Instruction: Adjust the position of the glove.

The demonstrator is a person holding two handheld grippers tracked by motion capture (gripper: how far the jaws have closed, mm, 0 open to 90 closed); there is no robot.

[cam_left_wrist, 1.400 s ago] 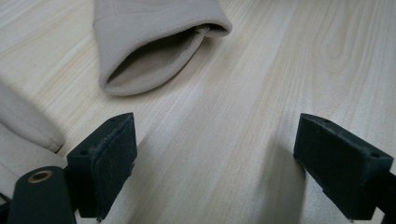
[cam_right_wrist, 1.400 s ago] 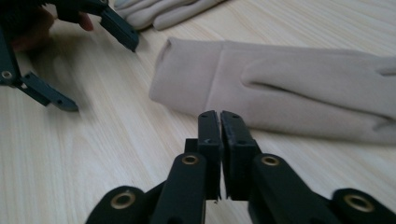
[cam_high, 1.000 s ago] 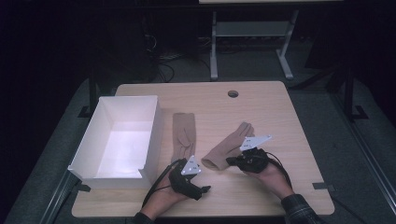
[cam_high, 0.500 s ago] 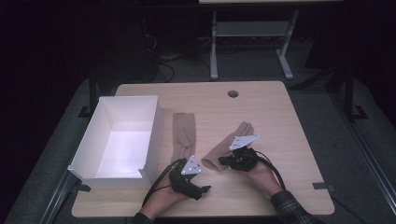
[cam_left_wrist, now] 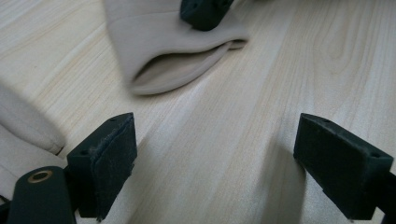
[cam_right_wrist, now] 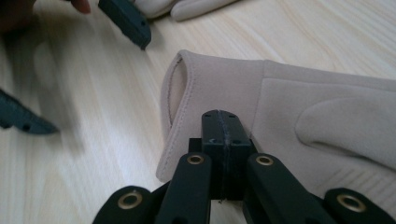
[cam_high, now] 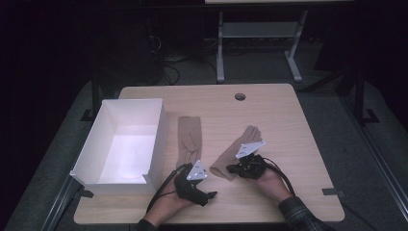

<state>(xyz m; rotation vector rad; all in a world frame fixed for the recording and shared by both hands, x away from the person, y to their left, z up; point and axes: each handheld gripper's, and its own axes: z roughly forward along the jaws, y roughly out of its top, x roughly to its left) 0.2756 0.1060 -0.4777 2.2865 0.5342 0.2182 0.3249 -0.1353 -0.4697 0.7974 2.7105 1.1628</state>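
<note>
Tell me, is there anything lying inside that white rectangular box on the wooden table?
No, the white rectangular box shows only its bare white floor and walls in the high view; both beige fabric gloves lie outside it on the table.

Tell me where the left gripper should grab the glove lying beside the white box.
Best guess: take the glove by its cuff, the near end by the left gripper. It lies flat, fingers pointing away, so come in low from the near table edge, open jaws straddling the cuff's edge.

Beige glove [cam_high: 238, 151] lies flat, cuff [cam_right_wrist: 180, 107] gaping, on table.
</note>
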